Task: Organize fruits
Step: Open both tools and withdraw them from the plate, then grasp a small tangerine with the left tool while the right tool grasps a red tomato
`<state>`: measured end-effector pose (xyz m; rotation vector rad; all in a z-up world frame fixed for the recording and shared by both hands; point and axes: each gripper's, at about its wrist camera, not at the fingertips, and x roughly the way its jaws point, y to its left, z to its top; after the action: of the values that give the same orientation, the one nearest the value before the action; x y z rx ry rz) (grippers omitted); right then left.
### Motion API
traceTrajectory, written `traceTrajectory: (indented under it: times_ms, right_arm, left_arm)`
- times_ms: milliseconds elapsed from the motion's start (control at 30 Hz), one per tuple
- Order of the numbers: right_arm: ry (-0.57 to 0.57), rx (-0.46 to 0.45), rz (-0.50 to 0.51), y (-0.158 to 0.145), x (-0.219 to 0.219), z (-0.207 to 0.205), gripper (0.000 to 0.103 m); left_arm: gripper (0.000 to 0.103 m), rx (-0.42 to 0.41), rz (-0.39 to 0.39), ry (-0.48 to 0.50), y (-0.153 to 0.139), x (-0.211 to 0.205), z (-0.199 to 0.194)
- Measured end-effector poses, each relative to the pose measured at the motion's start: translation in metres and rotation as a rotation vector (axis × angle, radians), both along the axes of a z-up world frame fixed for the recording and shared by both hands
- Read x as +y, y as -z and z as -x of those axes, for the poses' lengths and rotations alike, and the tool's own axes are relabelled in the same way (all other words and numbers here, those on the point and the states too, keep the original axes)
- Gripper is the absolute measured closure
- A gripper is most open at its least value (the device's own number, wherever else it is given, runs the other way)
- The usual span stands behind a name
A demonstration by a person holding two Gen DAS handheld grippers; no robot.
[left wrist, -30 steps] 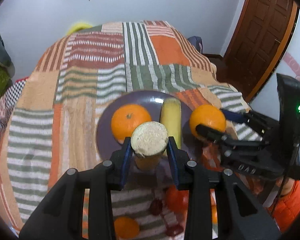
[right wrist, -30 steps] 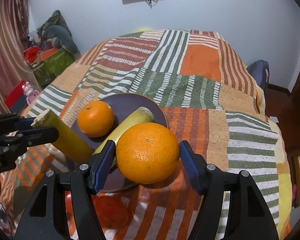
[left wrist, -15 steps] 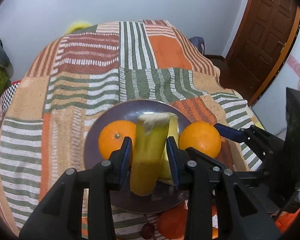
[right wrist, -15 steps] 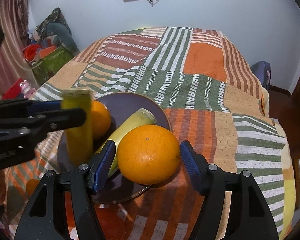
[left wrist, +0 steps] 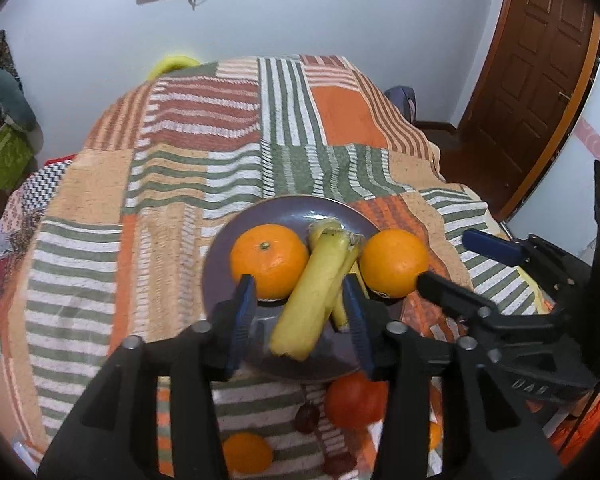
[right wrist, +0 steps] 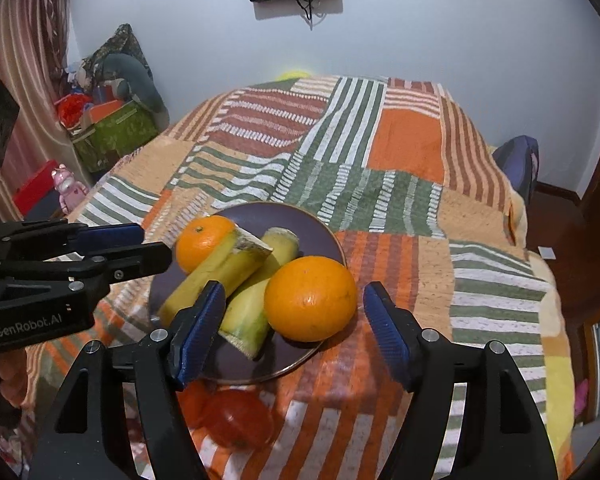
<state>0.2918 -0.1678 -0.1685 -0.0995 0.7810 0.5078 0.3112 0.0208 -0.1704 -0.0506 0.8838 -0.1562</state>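
A dark purple plate (left wrist: 228,248) (right wrist: 324,232) sits on the striped bedspread. On it lie a small orange (left wrist: 269,261) (right wrist: 199,242), two yellow-green cane pieces (left wrist: 314,300) (right wrist: 220,270) leaning on each other, and a large orange (left wrist: 394,263) (right wrist: 310,298) at the plate's right edge. My left gripper (left wrist: 298,320) is open, its jaws either side of the nearer cane piece without pressing it. My right gripper (right wrist: 294,328) is open, its jaws wide of the large orange.
A red tomato (left wrist: 354,400) (right wrist: 240,420), a small orange (left wrist: 246,456) and dark red fruits (left wrist: 307,420) lie on the bedspread in front of the plate. A wooden door (left wrist: 532,80) is at the right, boxes (right wrist: 112,132) at the left.
My left gripper lowered the cane piece onto the plate and opened off it. My right gripper opened and left the large orange on the plate's edge.
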Motion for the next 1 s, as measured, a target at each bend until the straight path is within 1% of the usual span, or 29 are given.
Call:
traceTrajectory:
  times_ms: [67, 133, 200, 367, 567, 700, 967, 1000]
  right_arm:
    - [0.001, -0.012, -0.001, -0.007, -0.002, 0.007, 0.034]
    - [0.003, -0.026, 0.0, -0.012, -0.003, 0.014, 0.034]
    - [0.005, -0.04, 0.004, -0.018, -0.005, 0.023, 0.034]
    - [0.005, -0.062, 0.017, -0.024, -0.006, 0.045, 0.032]
    - [-0.002, -0.055, 0.033, -0.017, -0.006, 0.064, 0.032]
    - [-0.003, -0.028, 0.042, -0.006, -0.004, 0.069, 0.032]
    - [-0.014, 0.081, 0.082, 0.037, 0.001, 0.061, 0.032]
    - [-0.017, 0.095, 0.089, 0.042, 0.003, 0.058, 0.032]
  left_arm:
    - [0.051, -0.023, -0.017, -0.011, -0.007, 0.005, 0.013]
    - [0.05, -0.028, -0.026, -0.015, -0.013, 0.01, 0.025]
    - [0.047, -0.032, -0.032, -0.019, -0.016, 0.015, 0.036]
    - [0.042, -0.031, -0.055, -0.029, -0.016, 0.026, 0.063]
    - [0.042, 0.02, -0.073, -0.038, 0.003, 0.037, 0.084]
    - [0.042, 0.079, -0.047, -0.044, 0.024, 0.045, 0.093]
    - [0.042, 0.182, -0.006, -0.029, 0.07, 0.045, 0.094]
    - [0.046, 0.187, -0.003, -0.025, 0.073, 0.045, 0.094]
